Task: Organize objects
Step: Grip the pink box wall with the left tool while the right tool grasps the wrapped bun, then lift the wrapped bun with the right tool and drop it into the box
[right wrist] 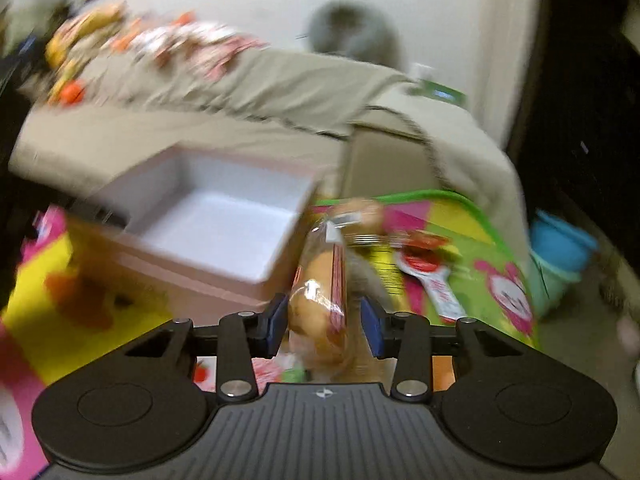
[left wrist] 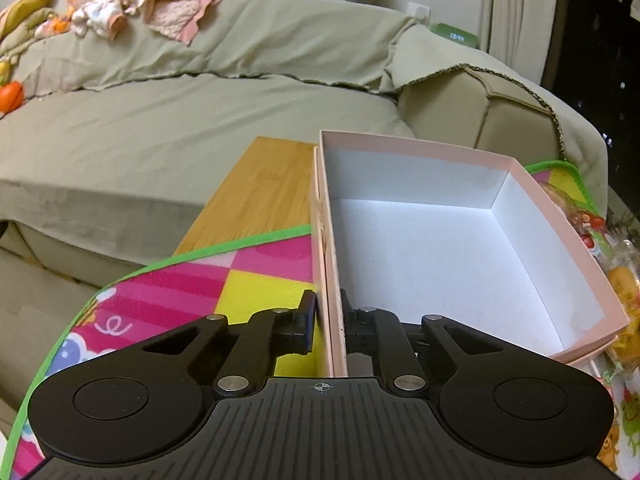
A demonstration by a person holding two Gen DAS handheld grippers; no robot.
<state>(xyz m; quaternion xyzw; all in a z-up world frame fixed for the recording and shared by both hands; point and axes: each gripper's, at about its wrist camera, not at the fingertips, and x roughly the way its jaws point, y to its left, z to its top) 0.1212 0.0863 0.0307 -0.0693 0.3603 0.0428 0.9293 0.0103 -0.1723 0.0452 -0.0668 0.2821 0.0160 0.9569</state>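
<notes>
Gripping the near wall of an empty pink box (left wrist: 460,240), the left gripper (left wrist: 330,320) has one finger outside and one inside, clamped tight to steady it on a bright play mat (left wrist: 192,280). Between the right gripper (right wrist: 324,320) fingers sits a clear packet of bread rolls (right wrist: 320,292); the picture is smeared, but the pads seem pressed to its sides. More wrapped snacks (right wrist: 424,268) lie just beyond on the mat, right of the box. Farther off stands a draped sofa (left wrist: 200,120). Packing looks underway: next, the packet needs carrying left, over the rim, then releasing inside.
</notes>
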